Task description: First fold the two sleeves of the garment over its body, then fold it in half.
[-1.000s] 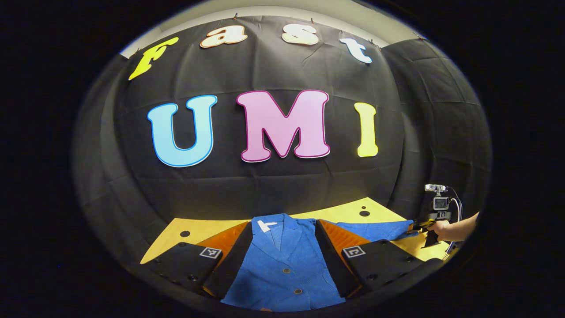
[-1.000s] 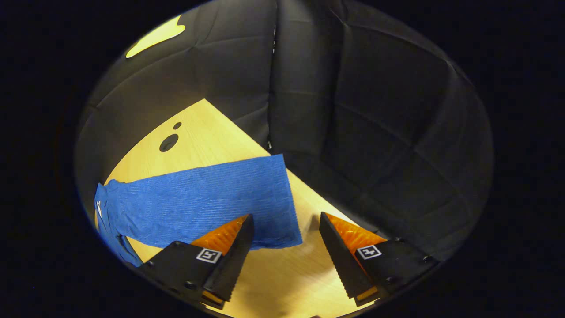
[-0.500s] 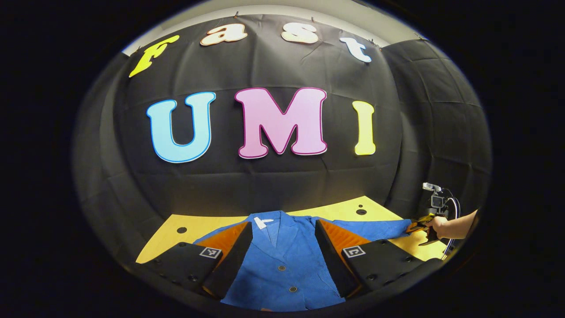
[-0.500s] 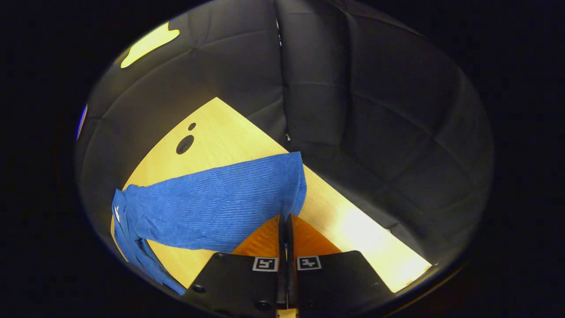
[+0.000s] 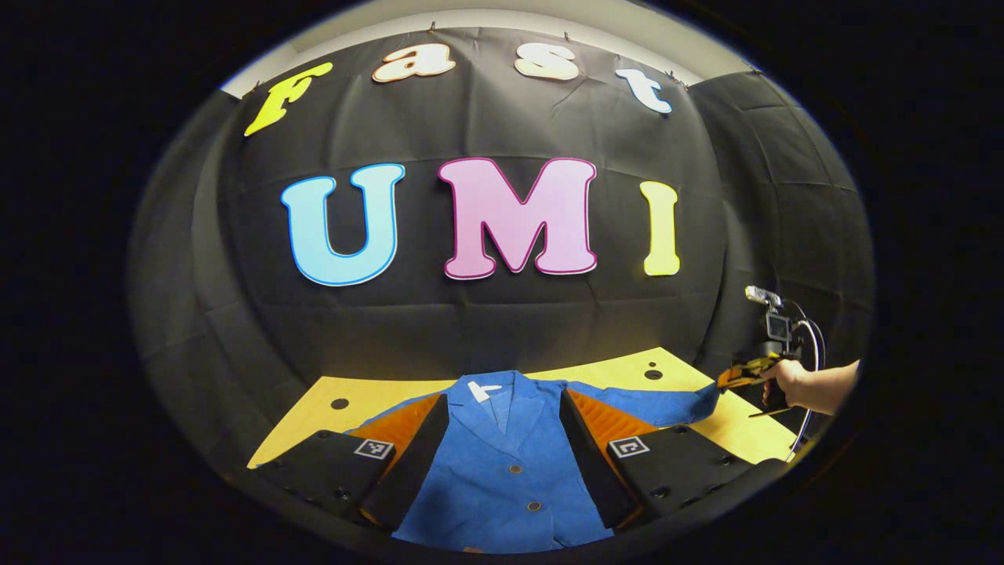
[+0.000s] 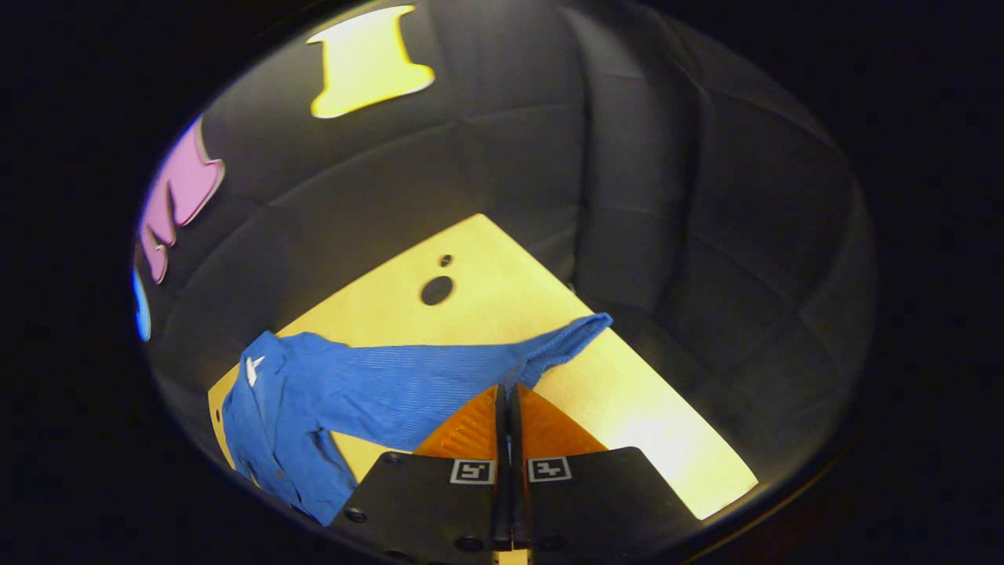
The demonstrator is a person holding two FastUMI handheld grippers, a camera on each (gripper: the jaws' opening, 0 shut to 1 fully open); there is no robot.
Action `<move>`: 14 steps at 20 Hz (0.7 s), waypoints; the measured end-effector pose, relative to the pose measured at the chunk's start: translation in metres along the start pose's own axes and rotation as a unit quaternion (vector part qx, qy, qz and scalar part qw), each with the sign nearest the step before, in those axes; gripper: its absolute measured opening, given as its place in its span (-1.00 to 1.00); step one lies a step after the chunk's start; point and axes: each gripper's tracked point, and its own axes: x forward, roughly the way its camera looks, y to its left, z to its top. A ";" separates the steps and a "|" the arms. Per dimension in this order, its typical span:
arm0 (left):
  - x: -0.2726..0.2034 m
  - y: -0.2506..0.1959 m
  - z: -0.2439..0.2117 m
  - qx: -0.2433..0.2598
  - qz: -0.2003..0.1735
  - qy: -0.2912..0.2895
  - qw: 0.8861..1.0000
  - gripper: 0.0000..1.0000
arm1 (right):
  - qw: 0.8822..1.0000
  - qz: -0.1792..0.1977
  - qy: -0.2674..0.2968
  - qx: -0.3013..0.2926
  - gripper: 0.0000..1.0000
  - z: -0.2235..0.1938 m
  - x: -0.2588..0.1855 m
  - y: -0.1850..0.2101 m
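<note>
A blue buttoned jacket (image 5: 502, 471) lies flat on the yellow table (image 5: 612, 369), collar towards the wall. My left gripper (image 5: 502, 408) hovers open over its chest, fingers apart with cloth showing between them. At the far right of the left gripper view a hand holds my right gripper (image 5: 733, 378), which pinches the cuff of one sleeve (image 5: 667, 404) and lifts it off the table. In the right gripper view that gripper (image 6: 506, 388) is shut on the sleeve (image 6: 423, 384) near its cuff, and the sleeve stretches back to the jacket body (image 6: 274, 424) at lower left.
The yellow table (image 6: 502, 314) has two dark round holes (image 6: 437, 289) near its far corner, and its right edge meets the black cloth wall. Another hole (image 5: 340, 403) sits at the table's far left.
My right gripper closed on the sleeve's cuff, then raised it off the table and turned towards the jacket. My left gripper stayed open over the chest, shifting only slightly.
</note>
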 end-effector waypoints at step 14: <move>-0.103 0.113 -0.032 -0.012 0.141 0.022 0.990 0.63 | 0.971 0.193 0.032 -0.134 -0.98 -0.074 -0.029 0.307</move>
